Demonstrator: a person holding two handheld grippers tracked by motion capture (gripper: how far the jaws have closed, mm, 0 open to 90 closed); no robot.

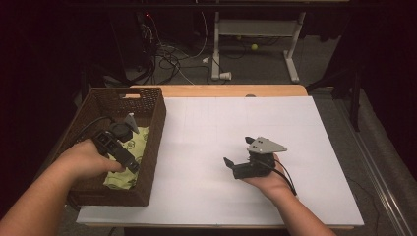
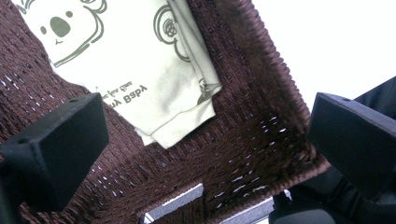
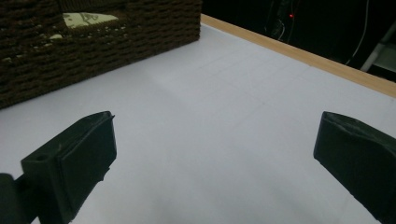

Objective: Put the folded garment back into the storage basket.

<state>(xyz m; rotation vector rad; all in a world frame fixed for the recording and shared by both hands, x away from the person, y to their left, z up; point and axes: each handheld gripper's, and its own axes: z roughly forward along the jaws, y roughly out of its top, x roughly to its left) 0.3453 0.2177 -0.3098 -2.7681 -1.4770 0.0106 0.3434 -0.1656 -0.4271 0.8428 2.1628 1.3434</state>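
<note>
The white surface [image 1: 236, 147] is carrying a brown basket [image 1: 152, 128] at its left. A folded cloth [image 2: 140, 70] is lying inside: light, soft, likely limp; pinching its corner fold seems best. Left tongs [image 1: 129, 160] are hovering open above it; right tongs [image 1: 238, 155] are resting open, empty.

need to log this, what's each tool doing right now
Left tool: open, empty, over the cloth in the basket.
Right tool: open, empty.

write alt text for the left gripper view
The left gripper, fingers open, hovers inside a dark brown woven basket over a folded pale cloth printed with koala outlines. White table beyond the rim.
</note>
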